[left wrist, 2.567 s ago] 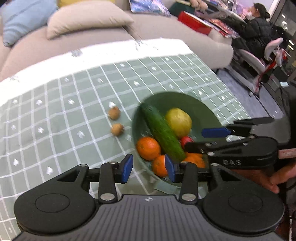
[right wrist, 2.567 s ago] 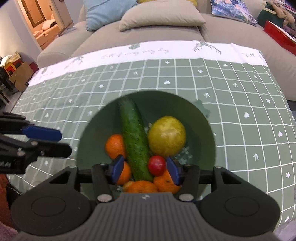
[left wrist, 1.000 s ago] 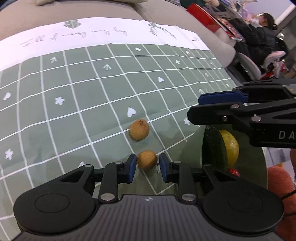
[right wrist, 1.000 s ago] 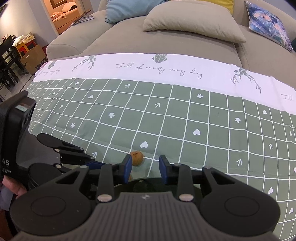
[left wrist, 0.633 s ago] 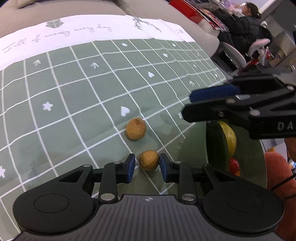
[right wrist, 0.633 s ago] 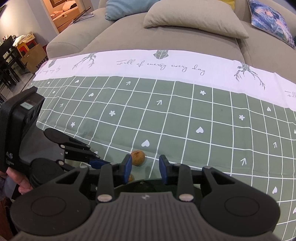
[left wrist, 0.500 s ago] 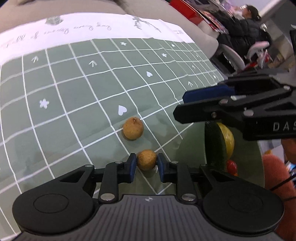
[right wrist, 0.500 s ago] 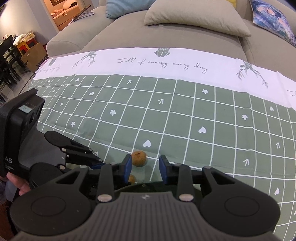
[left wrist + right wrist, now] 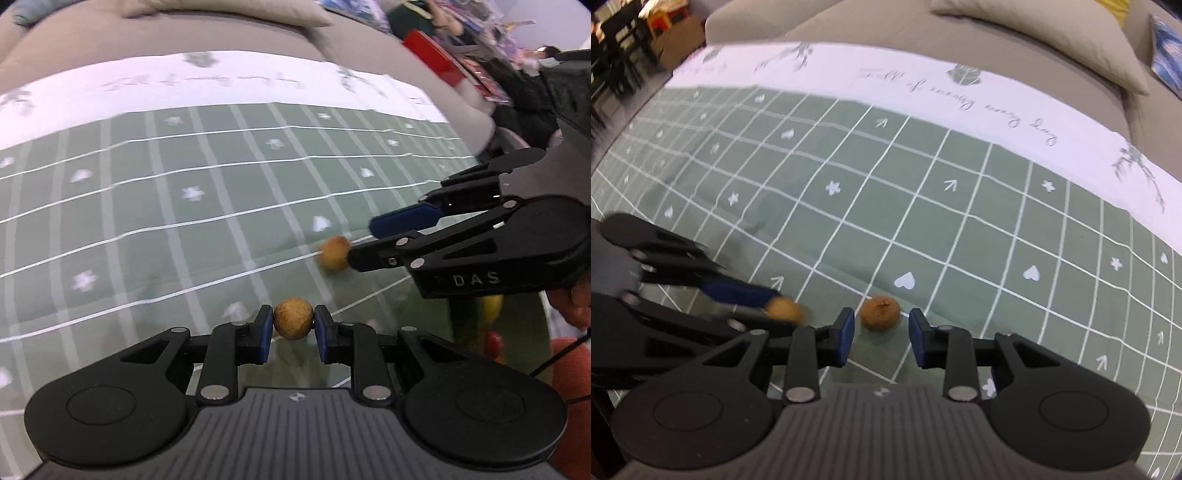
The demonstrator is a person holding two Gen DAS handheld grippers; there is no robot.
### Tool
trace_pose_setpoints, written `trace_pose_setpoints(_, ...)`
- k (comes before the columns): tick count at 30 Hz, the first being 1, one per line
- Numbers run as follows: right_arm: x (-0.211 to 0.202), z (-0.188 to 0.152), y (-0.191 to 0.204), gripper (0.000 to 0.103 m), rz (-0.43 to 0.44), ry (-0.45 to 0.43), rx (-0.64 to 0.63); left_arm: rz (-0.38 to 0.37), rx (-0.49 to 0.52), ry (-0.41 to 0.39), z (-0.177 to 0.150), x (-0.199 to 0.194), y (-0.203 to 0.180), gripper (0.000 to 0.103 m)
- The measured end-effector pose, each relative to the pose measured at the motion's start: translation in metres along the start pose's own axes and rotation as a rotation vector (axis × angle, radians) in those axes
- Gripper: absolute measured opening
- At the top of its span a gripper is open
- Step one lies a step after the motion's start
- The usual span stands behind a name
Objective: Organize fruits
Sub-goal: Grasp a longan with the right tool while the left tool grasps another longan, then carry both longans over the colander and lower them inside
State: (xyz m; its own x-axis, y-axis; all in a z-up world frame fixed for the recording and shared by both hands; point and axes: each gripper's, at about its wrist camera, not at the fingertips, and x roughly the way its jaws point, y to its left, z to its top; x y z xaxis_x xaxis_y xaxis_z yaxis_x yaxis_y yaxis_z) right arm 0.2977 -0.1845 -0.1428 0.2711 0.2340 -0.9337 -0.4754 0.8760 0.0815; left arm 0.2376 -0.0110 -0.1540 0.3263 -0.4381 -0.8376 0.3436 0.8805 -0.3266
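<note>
Blue pads of the left gripper (image 9: 293, 334) pinch a small tan fruit (image 9: 293, 323) squarely across its middle; in the left wrist view it sits at six o'clock, clear of the green checked cloth (image 9: 155, 229) behind it. The grip looks centred, yet the fruit is round and hard-skinned, so a sideways jolt or any slackening of the squeeze could pop it out to roll across the cloth.

Further out, toward three o'clock, the right gripper (image 9: 364, 242) reaches in from the side, its tips right at the second tan fruit (image 9: 334, 253). In the right wrist view that second fruit (image 9: 880, 312) lies on the cloth at six o'clock, just ahead of the gripper's two blue pads (image 9: 846, 334), which stand apart with a gap on either side of it; nothing is pressed yet. The right gripper (image 9: 880, 336) looks narrowly spread, leaving little margin. If it comes down off-centre, one pad could nudge the fruit and send it rolling.

At four o'clock in the left wrist view, past the right gripper's body, a strip of the green bowl (image 9: 517, 354) shows with a dark cucumber (image 9: 461, 321), a yellow fruit (image 9: 491, 306) and a red one (image 9: 493, 341). The two tools work close together, so carrying the held fruit toward the bowl risks knocking the right gripper or the fruit it is after.

Beyond the cloth's white lettered border rises a beige sofa (image 9: 886, 29) at twelve o'clock.
</note>
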Motion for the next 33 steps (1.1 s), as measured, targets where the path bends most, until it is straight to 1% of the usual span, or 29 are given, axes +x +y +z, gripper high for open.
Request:
trace_pose_setpoints(2, 0.007, 0.003, 0.002, 0.029, -0.007, 0.016, -0.009, 0.032, 0.000, -0.013, -0.005, -0.007, 0.003, 0.026)
trace_pose_setpoints(6, 0.017, 0.005, 0.002, 0.029, -0.011, 0.039, -0.010, 0.112, -0.029, -0.001, -0.014, -0.012, 0.013, 0.026)
trace_pose_setpoints(8, 0.022, 0.006, 0.003, 0.029, -0.017, 0.048, -0.010, 0.133, -0.042, 0.011, -0.019, -0.011, 0.016, 0.026)
trace_pose_setpoints(11, 0.026, 0.007, 0.003, 0.027, -0.024, 0.056, -0.006, 0.145, -0.043, 0.005, -0.022, -0.011, 0.016, 0.026)
trace_pose_setpoints(13, 0.027, 0.006, 0.002, 0.024, -0.036, 0.062, -0.008, 0.148, -0.040, 0.011, -0.023, -0.010, 0.012, 0.027)
trace_pose_setpoints(16, 0.027, 0.006, 0.003, 0.024, -0.040, 0.059, -0.008, 0.156, -0.026, 0.022, -0.026, -0.006, 0.011, 0.028)
trace_pose_setpoints(20, 0.026, 0.006, 0.003, 0.024, -0.043, 0.055, 0.008, 0.157, -0.037, 0.013, -0.029, -0.008, 0.013, 0.027)
trace_pose_setpoints(24, 0.015, 0.005, 0.006, 0.023, -0.032, 0.024, 0.013, 0.172, -0.038, -0.001, -0.031, -0.016, 0.010, 0.027)
trace_pose_setpoints(27, 0.000, 0.003, 0.012, 0.023, -0.030, -0.012, 0.011, 0.206, -0.059, -0.022, -0.031, -0.023, 0.004, 0.027)
trace_pose_setpoints(29, -0.011, 0.001, 0.018, 0.023, -0.030, -0.040, 0.014, 0.235, -0.074, -0.044, -0.031, -0.034, 0.000, 0.027)
trace_pose_setpoints(33, -0.038, -0.009, 0.032, 0.023, -0.025, -0.106, 0.024, 0.268, -0.079, -0.097, -0.034, -0.062, -0.009, 0.027)
